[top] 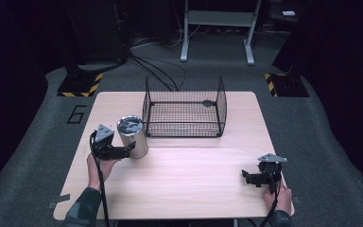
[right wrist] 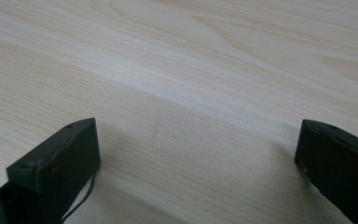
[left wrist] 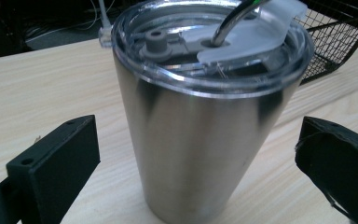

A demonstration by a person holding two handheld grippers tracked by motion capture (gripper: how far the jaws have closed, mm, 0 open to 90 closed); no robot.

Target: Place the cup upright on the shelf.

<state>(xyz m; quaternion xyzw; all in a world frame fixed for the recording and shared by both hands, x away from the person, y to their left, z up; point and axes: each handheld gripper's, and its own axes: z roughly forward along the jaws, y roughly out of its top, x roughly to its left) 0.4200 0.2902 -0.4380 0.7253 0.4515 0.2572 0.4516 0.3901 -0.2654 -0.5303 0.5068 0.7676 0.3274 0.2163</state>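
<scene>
A steel tumbler [top: 133, 137] with a clear lid and a metal straw stands upright on the left of the wooden table [top: 184, 184]. My left gripper [top: 131, 149] is open, its jaws on either side of the tumbler's lower body without touching it. Seen from the left gripper view, the tumbler [left wrist: 200, 135] stands between the two black jaws with gaps on both sides. My right gripper [top: 246, 177] rests near the table's front right corner, open, with nothing between its jaws; the right gripper view looks down on bare wood [right wrist: 191, 93].
A black wire basket [top: 184, 108] stands at the back middle of the table, just right of the tumbler, and its corner shows as black mesh [left wrist: 340, 37] in the left gripper view. Beyond the table are cables, a grey frame and hazard-striped bases on the floor.
</scene>
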